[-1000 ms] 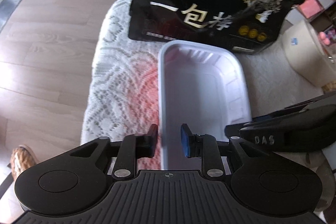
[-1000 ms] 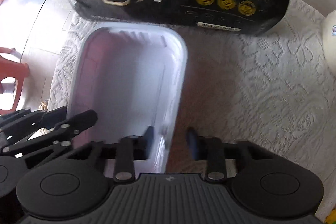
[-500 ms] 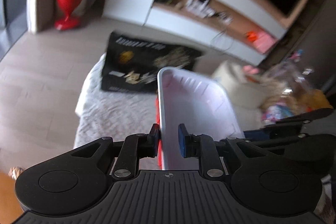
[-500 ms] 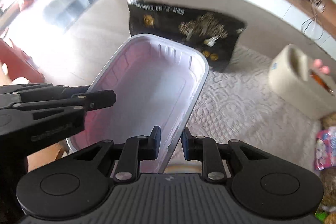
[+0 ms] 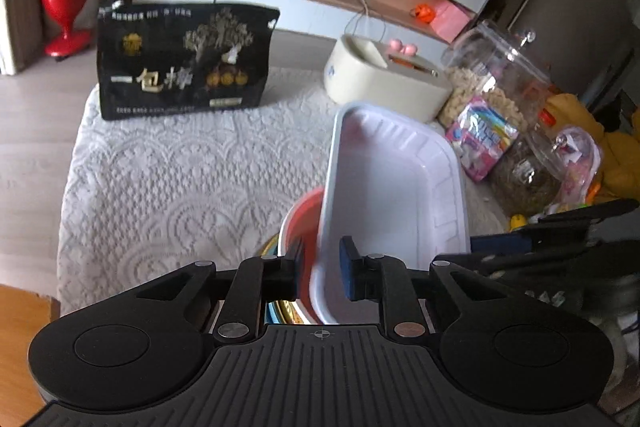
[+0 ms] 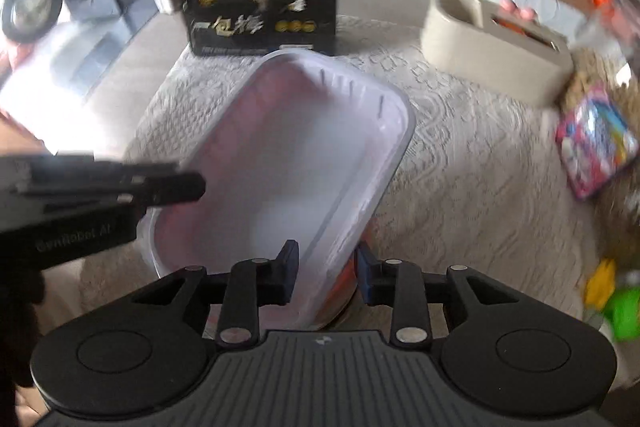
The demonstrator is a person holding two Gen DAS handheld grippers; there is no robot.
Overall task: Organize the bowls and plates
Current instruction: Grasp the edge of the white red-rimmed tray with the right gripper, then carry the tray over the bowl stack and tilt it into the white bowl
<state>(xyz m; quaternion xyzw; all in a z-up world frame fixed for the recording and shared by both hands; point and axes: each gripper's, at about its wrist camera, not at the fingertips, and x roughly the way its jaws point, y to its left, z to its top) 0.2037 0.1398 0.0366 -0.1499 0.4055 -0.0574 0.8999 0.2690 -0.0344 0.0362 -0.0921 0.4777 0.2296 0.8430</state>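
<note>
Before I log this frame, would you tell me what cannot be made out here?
- Left wrist view: stack under the white tray, mostly hidden by the tray and left gripper; only a red bowl edge shows.
- Right wrist view: snack packet print, blurred.
- Right gripper, jaws opening: pad contact with tray unclear.

Left gripper and right gripper: matte black ribbed housings, round side discs, silver pivot screws, blue-faced finger pads at twelve o'clock.

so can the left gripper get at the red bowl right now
Probably not as things stand. The left gripper has the white tray's rim between its fingers, and that tray sits tilted over the red bowl, covering most of it. Only the bowl's left edge shows.
</note>
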